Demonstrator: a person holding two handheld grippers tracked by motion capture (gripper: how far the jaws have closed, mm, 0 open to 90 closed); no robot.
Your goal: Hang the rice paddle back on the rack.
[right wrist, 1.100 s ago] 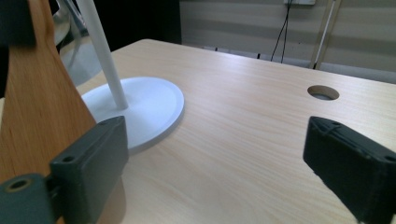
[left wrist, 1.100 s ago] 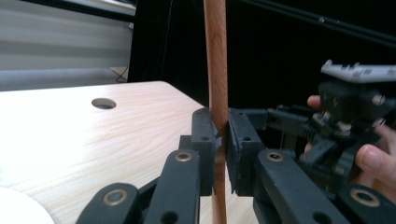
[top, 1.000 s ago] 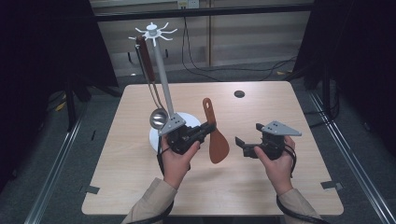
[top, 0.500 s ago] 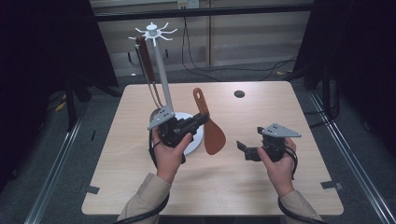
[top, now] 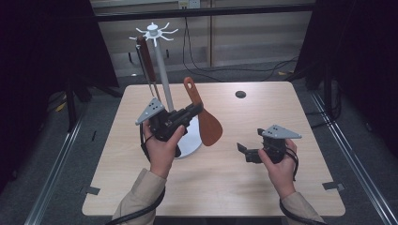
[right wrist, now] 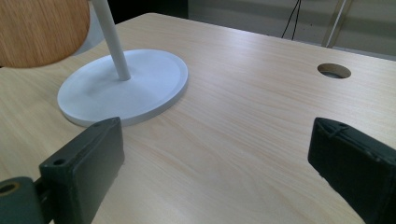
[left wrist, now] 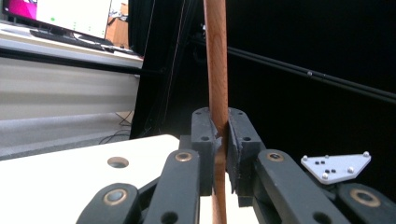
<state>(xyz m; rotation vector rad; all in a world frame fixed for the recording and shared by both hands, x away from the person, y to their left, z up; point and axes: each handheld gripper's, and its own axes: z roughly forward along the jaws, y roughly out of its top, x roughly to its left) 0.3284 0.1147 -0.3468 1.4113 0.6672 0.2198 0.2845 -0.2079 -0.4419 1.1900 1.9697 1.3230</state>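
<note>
A white utensil stand (top: 162, 70) with a round base (right wrist: 126, 88) rises at the table's left of centre; a ladle (top: 145, 61) hangs from its hooked top. My left gripper (top: 195, 110) is shut on the handle of a wooden spatula (top: 204, 117), held upright and lifted beside the stand's pole, blade down. In the left gripper view the wooden handle (left wrist: 216, 60) runs up between the closed jaws. My right gripper (top: 241, 152) stands open low over the table at the right, its jaws wide apart in the right gripper view, nothing between them.
A round cable hole (top: 240, 94) is set in the wooden table (top: 234, 187) near its far edge. Metal frame bars (top: 347, 154) run along both sides of the table. A monitor (left wrist: 56, 14) glows far off in the left gripper view.
My left gripper has lifted the spatula higher and carried it left toward the stand's pole. The right gripper has stayed about where it was.
</note>
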